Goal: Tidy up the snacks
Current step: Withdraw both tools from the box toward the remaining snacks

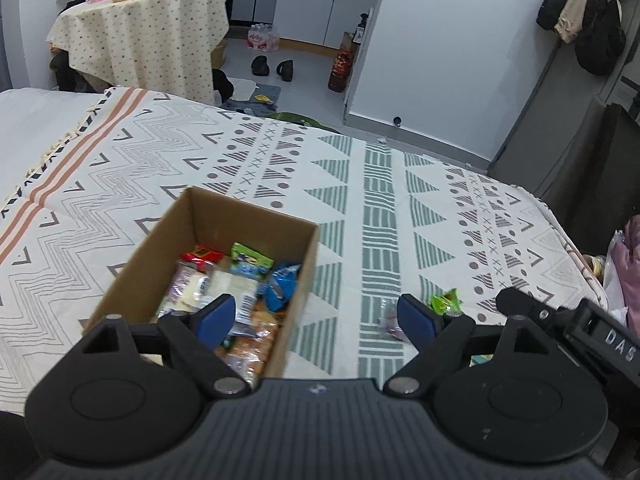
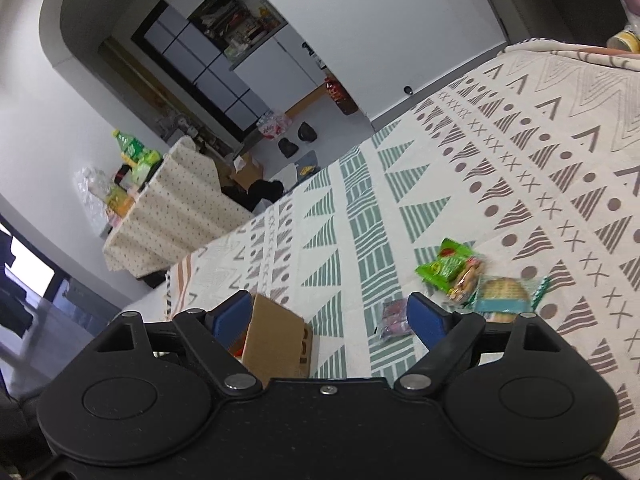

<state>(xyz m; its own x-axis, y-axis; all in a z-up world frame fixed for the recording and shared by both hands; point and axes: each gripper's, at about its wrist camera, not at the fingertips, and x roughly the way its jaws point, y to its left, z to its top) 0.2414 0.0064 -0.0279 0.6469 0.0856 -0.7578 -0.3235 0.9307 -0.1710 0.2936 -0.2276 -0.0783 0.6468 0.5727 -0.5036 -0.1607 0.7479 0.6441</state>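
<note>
An open cardboard box [image 1: 168,236] sits on the patterned cloth and holds several wrapped snacks, among them a green packet [image 1: 250,258] and a blue one [image 1: 282,286]. My left gripper [image 1: 316,316] hangs open above the box's near right corner, nothing between its blue pads. On the cloth to the right lie a green packet [image 1: 444,302] and a small purple-and-clear packet [image 1: 390,320]. In the right wrist view my right gripper [image 2: 330,316] is open and empty; ahead lie the purple packet [image 2: 392,318], a green packet [image 2: 444,268], a teal biscuit packet [image 2: 506,294], and the box's corner [image 2: 276,340].
The patterned cloth [image 1: 360,184] covers a bed-like surface that drops off at its far edge. Beyond it stand a cloth-covered table [image 1: 140,36] loaded with items, slippers [image 1: 272,68] and a bottle [image 1: 340,72] on the floor. Bags [image 1: 624,280] sit at the right edge.
</note>
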